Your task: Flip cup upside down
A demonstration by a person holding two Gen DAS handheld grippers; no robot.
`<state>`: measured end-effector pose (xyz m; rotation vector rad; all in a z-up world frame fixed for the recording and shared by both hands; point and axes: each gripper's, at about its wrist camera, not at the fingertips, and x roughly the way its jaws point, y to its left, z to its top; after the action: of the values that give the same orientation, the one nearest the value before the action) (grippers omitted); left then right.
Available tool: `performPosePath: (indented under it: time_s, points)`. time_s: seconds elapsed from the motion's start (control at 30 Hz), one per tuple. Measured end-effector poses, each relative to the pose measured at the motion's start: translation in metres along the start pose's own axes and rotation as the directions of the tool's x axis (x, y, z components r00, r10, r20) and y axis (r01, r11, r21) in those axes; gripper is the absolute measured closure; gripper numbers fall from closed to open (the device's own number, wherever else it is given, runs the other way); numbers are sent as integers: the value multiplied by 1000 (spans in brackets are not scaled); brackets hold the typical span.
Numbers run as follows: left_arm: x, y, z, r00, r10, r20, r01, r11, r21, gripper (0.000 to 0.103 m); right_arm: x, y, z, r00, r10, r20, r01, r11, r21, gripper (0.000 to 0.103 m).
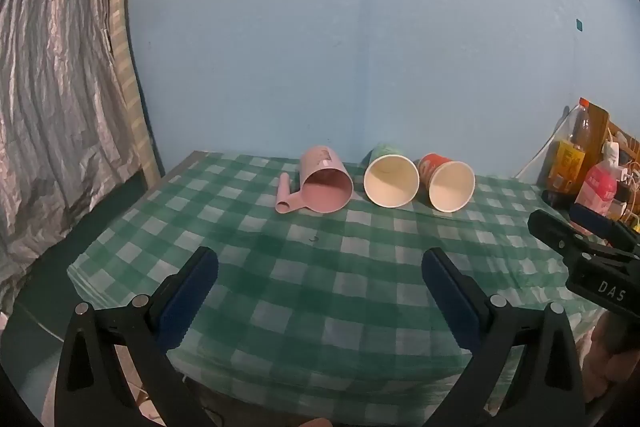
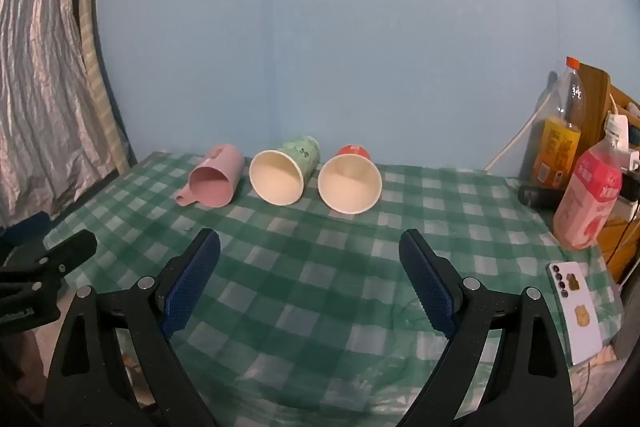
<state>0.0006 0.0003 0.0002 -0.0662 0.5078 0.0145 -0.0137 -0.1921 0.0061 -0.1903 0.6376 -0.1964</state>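
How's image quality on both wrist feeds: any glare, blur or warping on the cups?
Left wrist: dim bluish light, no glare, pink cup soft but readable, edges bowed by fisheye. Right wrist: same dim cast, red cup sharp enough, wall curved at the corners.

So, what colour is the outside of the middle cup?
Green with a darker green print, best seen in the right wrist view.

pink mug [image 1: 326, 183] on side | two paper cups [image 1: 391, 180] beside | left gripper [image 1: 320, 267] jaws apart

The right hand-held gripper [image 1: 560, 227] body reads "DAS".
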Motion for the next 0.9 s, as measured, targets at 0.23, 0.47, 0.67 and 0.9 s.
performPosePath:
  time_s: [0.23,0.47,0.67,0.9]
  points:
    - [2,-1,1,1000,-3,0,3,1000,-2,0,0,0,-1,1000,12,-7,-12,1000,15,13]
    - [6,0,-4,1000,-17,19,17,1000,-5,0,-1,0,1,1000,11,-9,-10,1000,8,13]
    - [1,-4,0,999,-26,30,26,1000,-7,0,0,1,-2,1000,12,-11,-12,1000,5,13]
    - [-1,-5,-1,999,-32,33,32,999,-9,0,0,3,-2,1000,16,-13,-16,1000,3,13]
